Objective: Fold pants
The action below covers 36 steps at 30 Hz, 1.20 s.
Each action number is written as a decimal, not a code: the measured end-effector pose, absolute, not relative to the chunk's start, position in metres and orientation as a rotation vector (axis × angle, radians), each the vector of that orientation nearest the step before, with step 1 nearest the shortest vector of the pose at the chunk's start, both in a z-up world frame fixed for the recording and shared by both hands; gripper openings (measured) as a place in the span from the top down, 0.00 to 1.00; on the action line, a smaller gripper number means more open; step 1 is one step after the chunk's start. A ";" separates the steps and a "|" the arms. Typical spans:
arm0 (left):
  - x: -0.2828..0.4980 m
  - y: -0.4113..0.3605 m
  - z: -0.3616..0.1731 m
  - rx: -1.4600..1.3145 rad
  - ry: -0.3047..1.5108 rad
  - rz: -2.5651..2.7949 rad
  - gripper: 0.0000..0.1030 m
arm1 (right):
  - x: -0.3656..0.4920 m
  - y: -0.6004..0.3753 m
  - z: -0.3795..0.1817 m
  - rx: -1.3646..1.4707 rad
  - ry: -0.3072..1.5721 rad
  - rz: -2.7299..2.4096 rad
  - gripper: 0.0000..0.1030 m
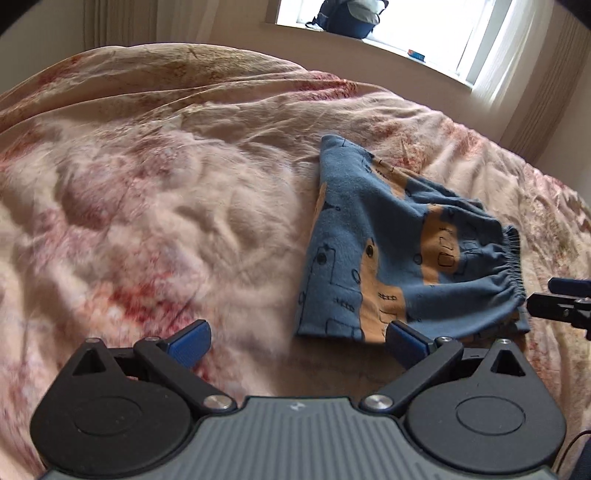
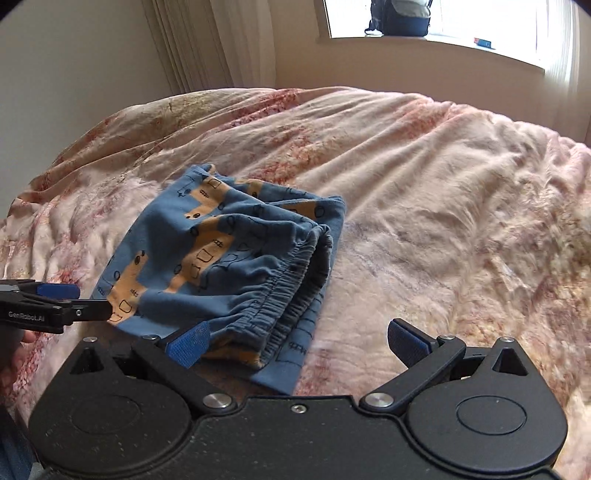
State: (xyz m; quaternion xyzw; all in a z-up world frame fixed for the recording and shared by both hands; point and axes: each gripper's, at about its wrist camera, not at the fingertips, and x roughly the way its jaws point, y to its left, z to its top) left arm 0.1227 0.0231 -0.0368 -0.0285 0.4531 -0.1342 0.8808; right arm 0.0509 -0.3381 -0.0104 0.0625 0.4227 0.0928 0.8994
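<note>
Small blue pants (image 1: 402, 254) with tan patches and black line drawings lie folded into a compact bundle on the bed, elastic waistband toward the right. My left gripper (image 1: 295, 343) is open just in front of the bundle's near left corner, nothing between its blue pads. In the right wrist view the pants (image 2: 221, 254) sit left of centre, waistband layers facing me. My right gripper (image 2: 297, 341) is open over the bundle's near right corner, holding nothing. The left gripper (image 2: 74, 299) shows at the left edge beside the pants; the right gripper (image 1: 554, 299) shows at the right edge.
A rumpled pink and cream floral duvet (image 1: 166, 206) covers the bed (image 2: 461, 221). A windowsill with a dark bag (image 1: 347, 16) runs behind, with curtains (image 2: 195, 44) at the wall. Part of a hand (image 2: 18, 347) shows at the left edge.
</note>
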 end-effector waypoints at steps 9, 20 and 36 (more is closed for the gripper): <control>0.098 0.017 -0.028 -0.007 0.780 -0.316 0.00 | 0.044 -0.322 -0.016 0.082 0.816 0.162 0.01; 0.117 0.018 -0.047 -0.036 0.806 -0.312 0.00 | 0.063 -0.334 -0.032 0.141 0.884 0.099 0.01; 0.115 0.014 -0.042 -0.031 0.796 -0.342 0.00 | 0.063 -0.335 -0.025 0.177 0.797 0.106 0.01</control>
